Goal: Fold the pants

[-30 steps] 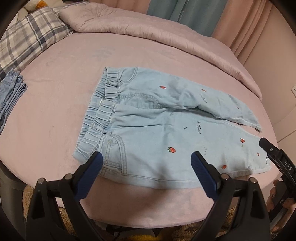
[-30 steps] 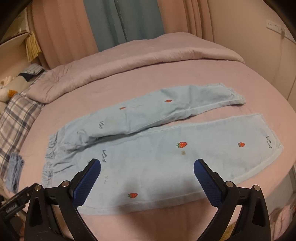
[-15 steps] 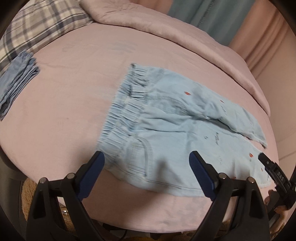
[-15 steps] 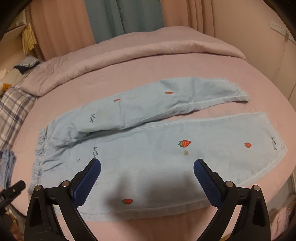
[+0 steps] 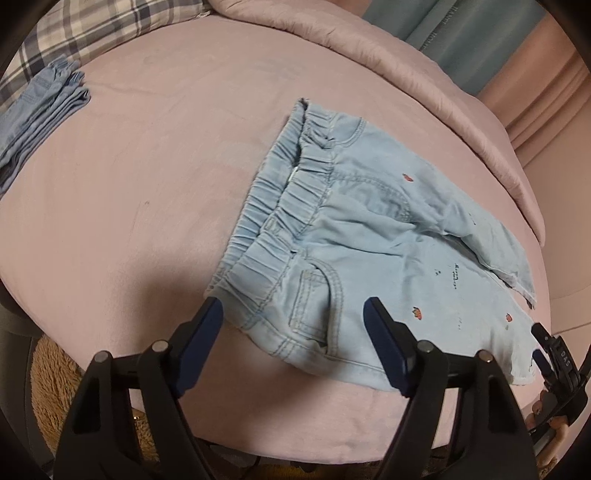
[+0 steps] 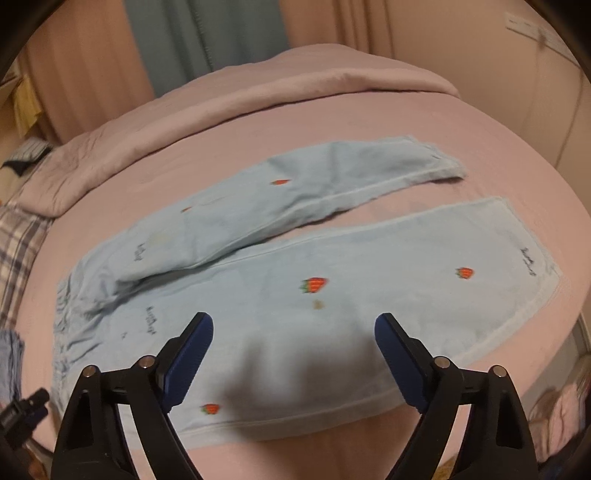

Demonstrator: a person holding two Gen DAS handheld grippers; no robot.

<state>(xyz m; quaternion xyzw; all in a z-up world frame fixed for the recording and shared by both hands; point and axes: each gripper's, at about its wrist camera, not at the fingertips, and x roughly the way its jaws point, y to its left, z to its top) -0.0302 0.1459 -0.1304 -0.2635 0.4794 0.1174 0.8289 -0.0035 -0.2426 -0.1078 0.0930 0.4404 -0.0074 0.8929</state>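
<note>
Nearest the bed's front edge, the left gripper (image 5: 293,314) hangs over the waistband corner and pocket of the pants (image 5: 369,258). Its jaws are closing but still stand apart; the blue pads (image 5: 384,343) press on nothing, and the denim lies below the gap rather than clamped in it. The right gripper (image 6: 293,330) hangs over the lower part of the near leg. Its jaws are likewise closing, still spread wide, with fabric beneath them and no grasp made. A dark shadow falls on the cloth just under it.

The pants are light blue denim with small red strawberry prints (image 6: 314,285) and an elastic waistband (image 5: 280,206). They lie flat on the pink bed sheet (image 5: 147,184), waistband toward the left gripper, both legs stretched toward the right. The near leg lies straight along the front edge; the far leg (image 6: 332,184) angles away from it, leaving a wedge of sheet between the two cuffs.

Farther back, a folded stack of blue garments (image 5: 37,118) rests well apart from the pants, near a plaid pillow (image 5: 92,26). A rolled pink duvet (image 6: 258,99) runs along the far side, with curtains (image 6: 203,40) behind.
</note>
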